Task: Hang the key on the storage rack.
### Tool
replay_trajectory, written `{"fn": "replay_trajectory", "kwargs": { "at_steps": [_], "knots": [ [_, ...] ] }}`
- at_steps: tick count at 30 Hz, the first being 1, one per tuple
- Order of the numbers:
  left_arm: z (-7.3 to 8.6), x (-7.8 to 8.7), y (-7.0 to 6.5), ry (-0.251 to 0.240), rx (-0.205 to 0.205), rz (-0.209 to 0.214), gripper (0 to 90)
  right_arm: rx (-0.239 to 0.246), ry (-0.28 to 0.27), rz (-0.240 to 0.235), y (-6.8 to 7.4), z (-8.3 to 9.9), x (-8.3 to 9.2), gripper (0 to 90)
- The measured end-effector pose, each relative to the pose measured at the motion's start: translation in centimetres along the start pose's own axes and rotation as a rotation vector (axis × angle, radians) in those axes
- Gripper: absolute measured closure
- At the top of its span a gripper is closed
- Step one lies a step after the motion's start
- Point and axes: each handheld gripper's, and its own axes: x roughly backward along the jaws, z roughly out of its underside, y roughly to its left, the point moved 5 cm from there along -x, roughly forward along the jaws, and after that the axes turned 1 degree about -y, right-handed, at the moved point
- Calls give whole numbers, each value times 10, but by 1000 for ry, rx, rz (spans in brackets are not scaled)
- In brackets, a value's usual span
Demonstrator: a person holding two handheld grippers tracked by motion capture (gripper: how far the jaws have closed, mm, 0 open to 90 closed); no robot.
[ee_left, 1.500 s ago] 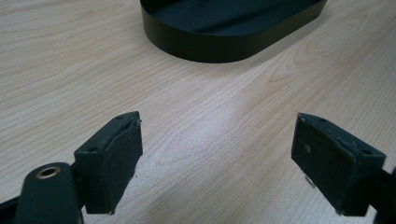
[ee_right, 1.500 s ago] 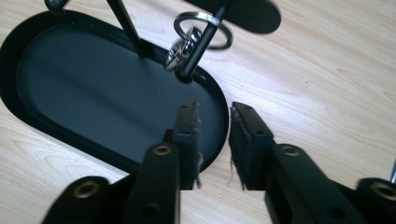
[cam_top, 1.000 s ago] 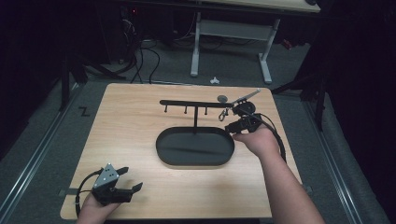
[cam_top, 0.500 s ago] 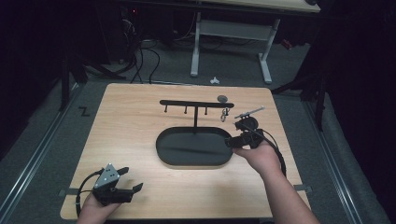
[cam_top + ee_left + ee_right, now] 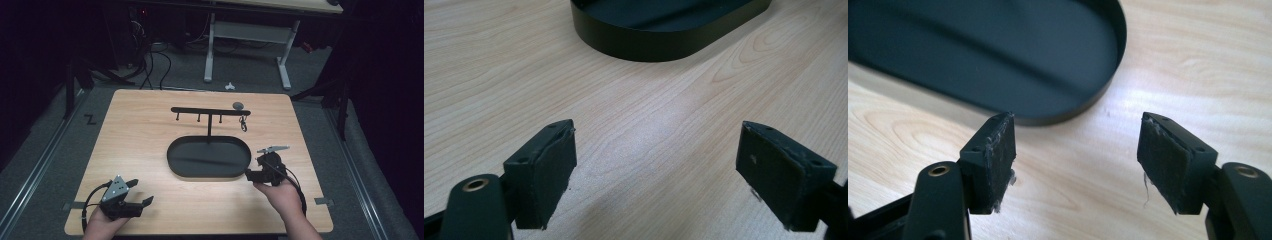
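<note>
- The right gripper (image 5: 253, 175) is resting low by the oval black metal tray base (image 5: 176, 161), at its 4 o'clock edge; its jaws have just been opening and are standing wide with nothing between them.
- The left gripper (image 5: 141, 192) is sitting at the table's 7 o'clock corner, jaws spread wide over bare wood, gripping nothing.
- The black T-shaped hook stand (image 5: 209, 112) is rising from the tray at its 12 o'clock side.
- A small dark metal clip (image 5: 243, 123) is hanging from the bar's 3 o'clock end.
- The light wooden table (image 5: 135, 130) is carrying everything.
</note>
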Motion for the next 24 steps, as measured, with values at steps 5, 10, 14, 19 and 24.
{"fn": "replay_trajectory", "kwargs": {
  "at_steps": [5,10,14,19,24],
  "knots": [
    [0,0,0,3,-3,-3,169,-8,-46,10,2,24,-10,313],
    [1,-1,-1,12,-16,-13,170,-38,-139,1,5,46,-17,303],
    [1,-1,-2,12,-24,-22,169,-58,-188,-8,7,59,-20,297],
    [1,0,-3,2,-34,-36,169,-26,-271,5,12,80,-23,278],
    [-1,0,-5,-12,-36,-47,169,20,-287,-55,21,88,-24,246]
  ]
}}
